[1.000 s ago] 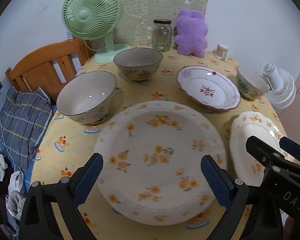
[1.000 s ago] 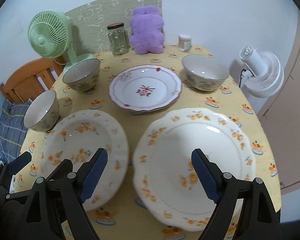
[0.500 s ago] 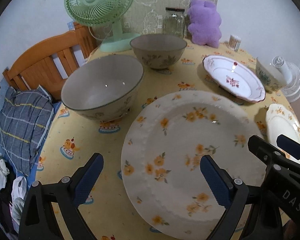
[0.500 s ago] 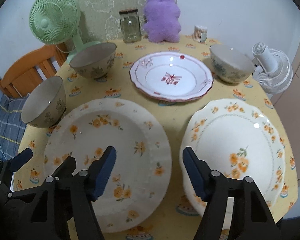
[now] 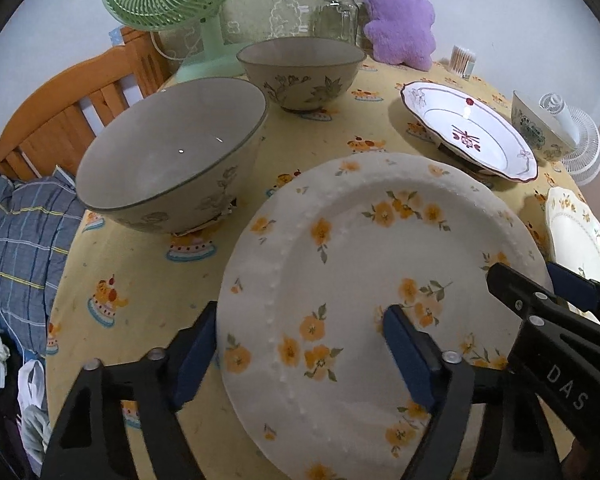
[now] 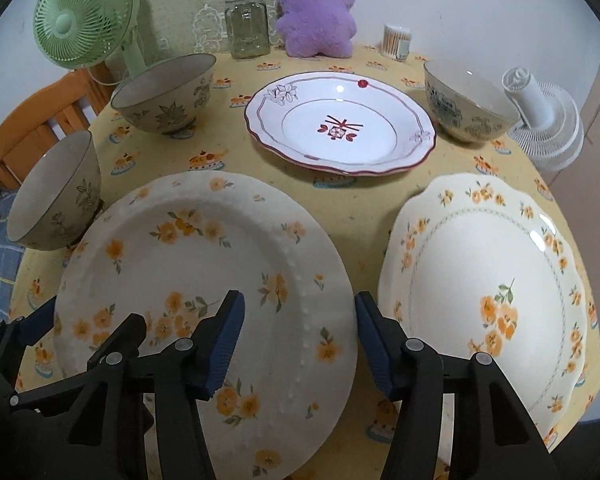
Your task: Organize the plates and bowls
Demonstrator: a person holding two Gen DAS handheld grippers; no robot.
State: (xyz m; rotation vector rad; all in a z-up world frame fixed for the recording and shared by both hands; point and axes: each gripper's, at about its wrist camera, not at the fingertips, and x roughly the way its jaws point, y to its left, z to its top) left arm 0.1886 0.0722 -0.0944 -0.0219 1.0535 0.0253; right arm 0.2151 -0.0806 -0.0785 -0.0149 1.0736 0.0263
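Both hand-held grippers closing now, left hand-held gripper and right hand-held gripper straddling opposite rims of the beaded orange-flower plate near the desk's front edge, pads not yet biting: stiff, glazed, slippery, breakable, so pinch the rim.

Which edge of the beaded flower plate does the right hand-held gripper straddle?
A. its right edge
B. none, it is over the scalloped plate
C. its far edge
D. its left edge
A: the right hand-held gripper has one finger over the beaded flower plate, the other just outside its right rim, closing.
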